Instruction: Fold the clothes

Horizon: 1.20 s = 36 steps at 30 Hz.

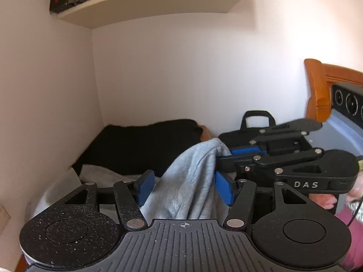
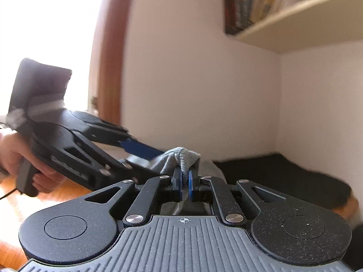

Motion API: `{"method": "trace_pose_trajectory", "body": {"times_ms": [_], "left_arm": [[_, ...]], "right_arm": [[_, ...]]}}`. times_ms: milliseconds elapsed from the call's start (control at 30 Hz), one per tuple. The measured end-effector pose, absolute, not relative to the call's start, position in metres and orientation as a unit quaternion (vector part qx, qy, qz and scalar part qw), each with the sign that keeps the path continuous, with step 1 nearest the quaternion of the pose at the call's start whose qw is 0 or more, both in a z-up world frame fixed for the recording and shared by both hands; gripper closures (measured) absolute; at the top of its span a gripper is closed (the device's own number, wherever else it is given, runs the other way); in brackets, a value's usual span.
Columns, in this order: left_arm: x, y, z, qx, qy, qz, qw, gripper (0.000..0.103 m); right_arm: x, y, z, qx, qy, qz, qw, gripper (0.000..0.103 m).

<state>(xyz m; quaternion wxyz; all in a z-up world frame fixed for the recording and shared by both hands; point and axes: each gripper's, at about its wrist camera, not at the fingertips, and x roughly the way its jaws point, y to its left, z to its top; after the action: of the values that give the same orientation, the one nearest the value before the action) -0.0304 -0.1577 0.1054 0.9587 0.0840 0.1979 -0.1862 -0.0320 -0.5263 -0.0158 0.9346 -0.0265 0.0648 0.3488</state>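
Observation:
A light grey sweatshirt-like garment (image 1: 192, 181) hangs lifted in front of me. My right gripper (image 2: 185, 181) is shut on its ribbed cuff or hem (image 2: 186, 158); in the left wrist view the right gripper (image 1: 224, 156) comes in from the right and pinches the top of the cloth. My left gripper (image 1: 185, 188) is open, its blue pads (image 1: 145, 187) on either side of the hanging cloth without pinching it. In the right wrist view the left gripper (image 2: 145, 156) reaches in from the left beside the cuff.
A black cloth (image 1: 140, 145) lies in the corner against the pale walls. A black bag (image 1: 249, 131) stands behind the grippers. A wooden bed frame (image 1: 317, 90) is at right. A bookshelf (image 1: 149, 2) hangs overhead.

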Motion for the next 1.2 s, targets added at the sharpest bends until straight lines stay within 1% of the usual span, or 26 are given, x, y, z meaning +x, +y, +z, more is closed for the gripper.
{"method": "trace_pose_trajectory", "body": {"times_ms": [100,167,200,233,267,333,400,567,633,700,767,867,933,967,1033,1167,1200], "left_arm": [[-0.033,-0.153,0.111,0.081,0.192,-0.181,0.961,0.041],[-0.036,-0.146,0.113,0.073,0.187,-0.176,0.964,0.058],[-0.038,-0.142,0.115,0.066,0.186,-0.173,0.965,0.079],[-0.039,-0.138,0.115,0.059,0.189,-0.165,0.966,0.095],[-0.040,-0.134,0.116,0.050,0.193,-0.154,0.968,0.095],[-0.044,-0.124,0.116,0.046,0.192,-0.124,0.972,0.095],[-0.048,-0.106,0.115,0.032,0.191,-0.099,0.976,0.095],[-0.060,-0.057,0.105,-0.007,0.206,-0.050,0.977,0.095],[-0.062,-0.041,0.097,-0.027,0.218,-0.035,0.975,0.095],[-0.064,-0.030,0.088,-0.040,0.228,-0.029,0.972,0.095],[-0.065,-0.027,0.083,-0.045,0.231,-0.029,0.971,0.095],[-0.068,-0.030,0.081,-0.052,0.226,-0.035,0.972,0.095],[-0.071,-0.029,0.078,-0.060,0.218,-0.039,0.973,0.095],[-0.073,-0.028,0.076,-0.063,0.215,-0.041,0.974,0.095],[-0.074,-0.028,0.073,-0.071,0.209,-0.046,0.974,0.095],[-0.067,-0.018,0.065,-0.088,0.203,-0.055,0.974,0.095],[-0.065,-0.015,0.064,-0.092,0.201,-0.058,0.973,0.095]], "right_arm": [[-0.033,-0.519,0.000,-0.035,0.045,0.374,0.926,0.097],[-0.032,-0.511,0.009,-0.038,0.044,0.386,0.921,0.097],[-0.031,-0.505,0.011,-0.043,0.050,0.392,0.918,0.097],[-0.029,-0.499,0.013,-0.047,0.057,0.398,0.915,0.096],[-0.031,-0.500,0.014,-0.051,0.061,0.399,0.913,0.094],[-0.029,-0.499,0.013,-0.048,0.070,0.393,0.916,0.093],[-0.027,-0.507,0.012,-0.036,0.077,0.387,0.918,0.088],[-0.014,-0.533,-0.007,-0.050,0.109,0.329,0.937,0.087],[-0.007,-0.541,-0.017,-0.053,0.124,0.326,0.936,0.085],[-0.006,-0.542,-0.026,-0.058,0.136,0.335,0.931,0.074],[-0.004,-0.538,-0.034,-0.068,0.148,0.344,0.925,0.071],[0.000,-0.520,-0.042,-0.092,0.160,0.358,0.915,0.070],[0.008,-0.501,-0.042,-0.109,0.162,0.368,0.909,0.066],[0.003,-0.492,-0.043,-0.118,0.161,0.371,0.907,0.062],[0.005,-0.478,-0.044,-0.136,0.161,0.379,0.901,0.059],[0.012,-0.451,-0.042,-0.179,0.160,0.372,0.897,0.059],[0.016,-0.449,-0.040,-0.177,0.162,0.374,0.896,0.065]]}}
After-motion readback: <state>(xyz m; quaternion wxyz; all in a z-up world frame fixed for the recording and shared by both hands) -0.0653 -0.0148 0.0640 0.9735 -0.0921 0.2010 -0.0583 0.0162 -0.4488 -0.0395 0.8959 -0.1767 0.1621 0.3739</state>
